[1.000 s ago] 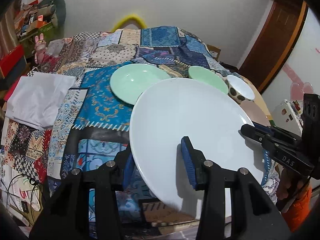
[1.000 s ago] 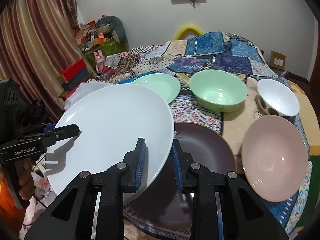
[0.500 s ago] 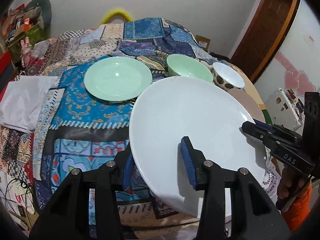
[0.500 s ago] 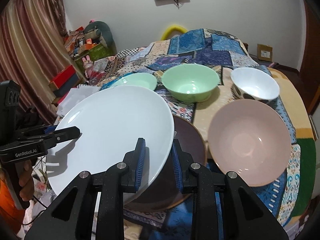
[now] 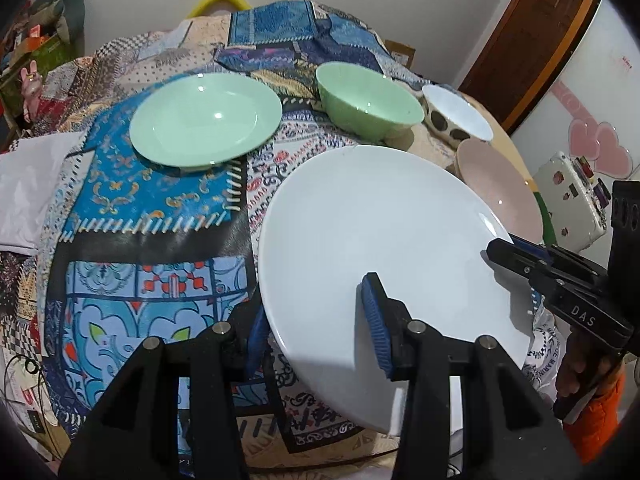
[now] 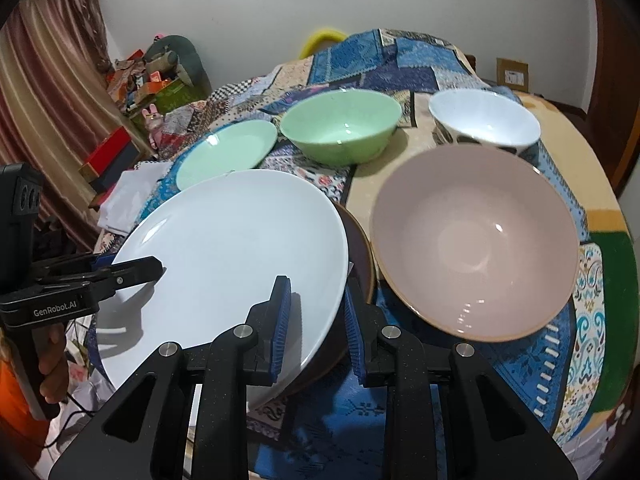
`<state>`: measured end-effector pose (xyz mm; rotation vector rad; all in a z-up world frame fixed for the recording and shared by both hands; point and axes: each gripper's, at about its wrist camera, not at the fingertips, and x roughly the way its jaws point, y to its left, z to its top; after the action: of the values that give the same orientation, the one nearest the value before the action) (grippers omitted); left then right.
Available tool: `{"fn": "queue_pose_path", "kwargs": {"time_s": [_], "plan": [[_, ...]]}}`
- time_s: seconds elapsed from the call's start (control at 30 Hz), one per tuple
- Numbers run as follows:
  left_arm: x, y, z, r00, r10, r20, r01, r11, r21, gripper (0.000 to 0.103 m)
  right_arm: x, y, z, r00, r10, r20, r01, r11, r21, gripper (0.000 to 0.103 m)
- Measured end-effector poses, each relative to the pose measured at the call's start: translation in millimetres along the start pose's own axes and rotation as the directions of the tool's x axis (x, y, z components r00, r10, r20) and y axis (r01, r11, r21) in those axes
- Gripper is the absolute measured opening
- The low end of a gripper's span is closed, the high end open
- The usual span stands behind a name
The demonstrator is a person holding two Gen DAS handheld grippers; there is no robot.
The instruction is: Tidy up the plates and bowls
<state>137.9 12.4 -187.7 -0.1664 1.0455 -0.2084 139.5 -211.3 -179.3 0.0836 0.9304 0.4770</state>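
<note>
Both grippers hold a large white plate (image 5: pixel 384 232) above the patchwork cloth. My left gripper (image 5: pixel 316 316) is shut on its near left rim. My right gripper (image 6: pixel 316 312) is shut on its right rim (image 6: pixel 240 248). A brown plate (image 6: pixel 362 248) lies under the white plate's right edge, mostly hidden. A green plate (image 5: pixel 206 120) lies at the back left, a green bowl (image 5: pixel 368 104) beside it, then a white spotted bowl (image 5: pixel 456 120). A pink bowl (image 6: pixel 476 236) stands to the right of the white plate.
The patchwork cloth (image 5: pixel 152 216) covers the table. A folded white cloth (image 5: pixel 28 184) lies at its left edge. A wooden door (image 5: pixel 532 36) and a white case (image 5: pixel 572 196) are to the right. Curtains (image 6: pixel 36 92) and clutter are at the left.
Both grippers have carried the white plate forward over the table; the green plate and bowls now look nearer. The grip on the plate is unchanged.
</note>
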Motion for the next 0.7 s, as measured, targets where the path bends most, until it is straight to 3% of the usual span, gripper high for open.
{"fn": "queue_pose_path", "kwargs": {"time_s": [0.7], "plan": [[36.3,17.8,4.7,0.997,-0.016,-0.081,0.012,0.998,-0.055,0.044,19.6,-6.4,-5.8,0.999,0.001,-0.050,0.001,0.999,0.036,0.024]]}}
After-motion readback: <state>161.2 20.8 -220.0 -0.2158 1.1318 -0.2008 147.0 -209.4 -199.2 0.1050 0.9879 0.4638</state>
